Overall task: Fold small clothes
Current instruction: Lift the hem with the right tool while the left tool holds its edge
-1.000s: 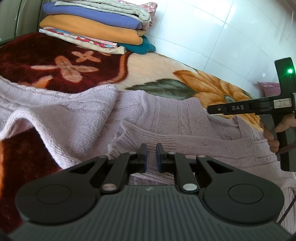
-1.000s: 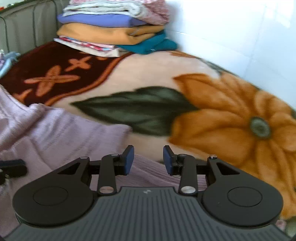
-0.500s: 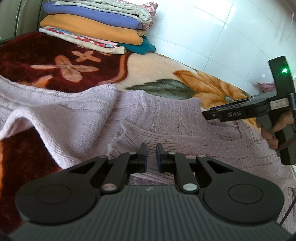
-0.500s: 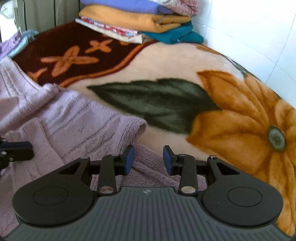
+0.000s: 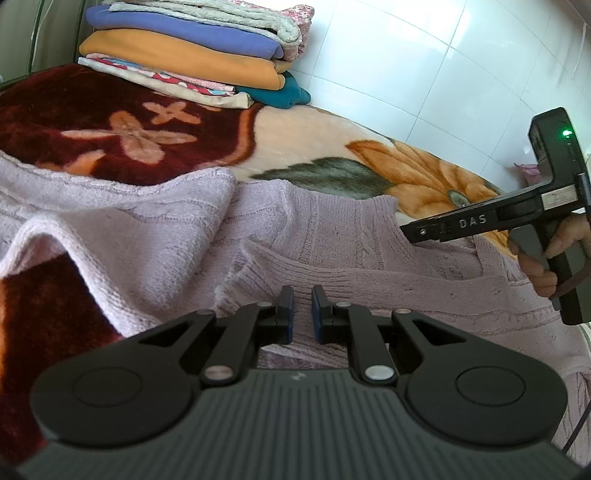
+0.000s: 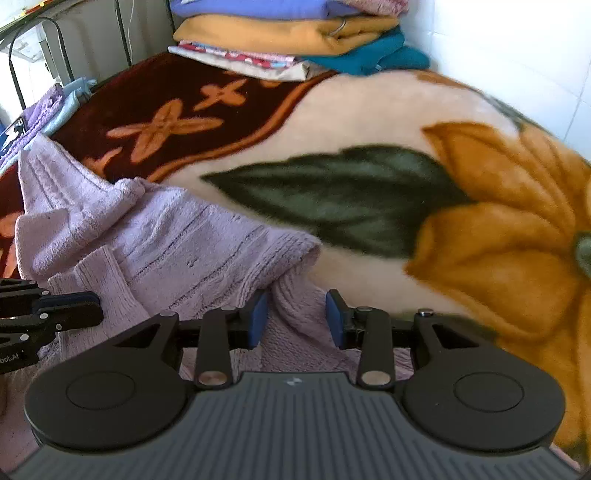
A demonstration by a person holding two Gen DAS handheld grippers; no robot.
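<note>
A lilac knitted sweater (image 5: 332, 229) lies spread and rumpled on a flowered blanket (image 5: 295, 129). My left gripper (image 5: 301, 306) rests on its ribbed hem, jaws nearly together with knit in the narrow gap. In the right wrist view the left gripper (image 6: 92, 306) shows at the left edge against the sweater (image 6: 166, 236). My right gripper (image 6: 295, 317) points down at the sweater's far corner, open, with a fold of knit lying loosely between its pads. In the left wrist view the right gripper (image 5: 406, 230) reaches in from the right, held by a hand (image 5: 539, 266).
A stack of folded clothes (image 5: 192, 55) sits at the far end of the blanket against a white tiled wall (image 5: 424, 62). The same stack (image 6: 288, 33) tops the right wrist view. A metal bed frame (image 6: 37, 40) and more garments lie at the far left.
The right gripper has tipped downward and closed in on the sweater's corner, which now sits between its jaws. The left gripper has stayed put.
</note>
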